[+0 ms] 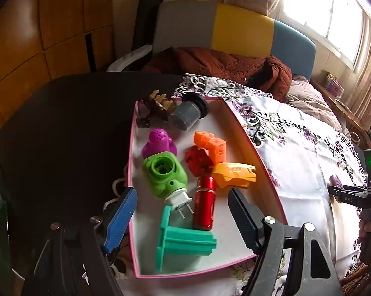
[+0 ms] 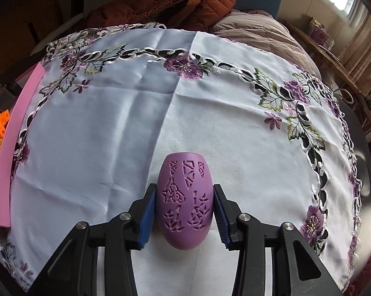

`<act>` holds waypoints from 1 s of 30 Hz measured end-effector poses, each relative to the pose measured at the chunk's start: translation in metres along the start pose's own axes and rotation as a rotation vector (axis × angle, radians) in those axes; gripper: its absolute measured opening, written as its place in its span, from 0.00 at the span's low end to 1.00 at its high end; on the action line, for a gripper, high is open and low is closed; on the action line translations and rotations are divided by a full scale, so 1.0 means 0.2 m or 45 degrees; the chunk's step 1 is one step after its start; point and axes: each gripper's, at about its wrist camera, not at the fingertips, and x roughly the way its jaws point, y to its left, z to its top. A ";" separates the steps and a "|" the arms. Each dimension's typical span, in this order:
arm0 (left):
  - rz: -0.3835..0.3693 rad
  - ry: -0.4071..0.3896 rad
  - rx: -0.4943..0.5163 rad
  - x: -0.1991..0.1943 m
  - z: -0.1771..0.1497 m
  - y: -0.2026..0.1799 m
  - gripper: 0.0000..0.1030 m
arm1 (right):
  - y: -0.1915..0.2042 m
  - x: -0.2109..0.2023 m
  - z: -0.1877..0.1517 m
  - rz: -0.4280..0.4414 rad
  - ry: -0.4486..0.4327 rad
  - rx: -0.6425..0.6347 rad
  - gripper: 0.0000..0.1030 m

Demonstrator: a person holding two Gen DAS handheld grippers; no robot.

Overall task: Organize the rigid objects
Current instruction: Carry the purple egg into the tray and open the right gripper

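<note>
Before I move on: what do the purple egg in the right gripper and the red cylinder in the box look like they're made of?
Purple egg: likely hard plastic, matte; even colour, crisp cut-out patterns, no shine.
Red cylinder: possibly metal, or glossy coated plastic; bright streak highlights run along its smooth body.

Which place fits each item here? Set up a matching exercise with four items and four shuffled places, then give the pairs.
Items:
1. carved purple egg-shaped shell
2. shiny red metal cylinder
3. teal ribbed plastic block
4. clear jar with black lid

Places:
A. far end of the pink-rimmed box
B. near end of the box
C. between the right tool's pads
D. middle of the box, beside the green plug-in part

Pairs: 1-C, 2-D, 3-B, 4-A
</note>
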 end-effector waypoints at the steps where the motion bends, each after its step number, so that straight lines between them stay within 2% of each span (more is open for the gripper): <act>1: 0.001 -0.001 -0.004 0.00 0.00 0.01 0.75 | 0.00 0.00 0.00 0.005 0.000 -0.004 0.43; 8: 0.002 -0.010 -0.040 -0.02 -0.01 0.08 0.75 | 0.04 -0.02 0.00 0.044 0.006 -0.013 0.43; 13: 0.006 -0.006 -0.060 -0.02 -0.03 0.12 0.75 | 0.12 -0.13 0.01 0.127 -0.053 0.003 0.43; 22: 0.026 -0.003 -0.100 -0.03 -0.05 0.19 0.75 | 0.57 -0.40 0.06 0.344 -0.248 -0.177 0.43; 30: 0.048 -0.001 -0.141 -0.03 -0.07 0.26 0.75 | 0.89 -0.55 0.02 0.487 -0.315 -0.340 0.43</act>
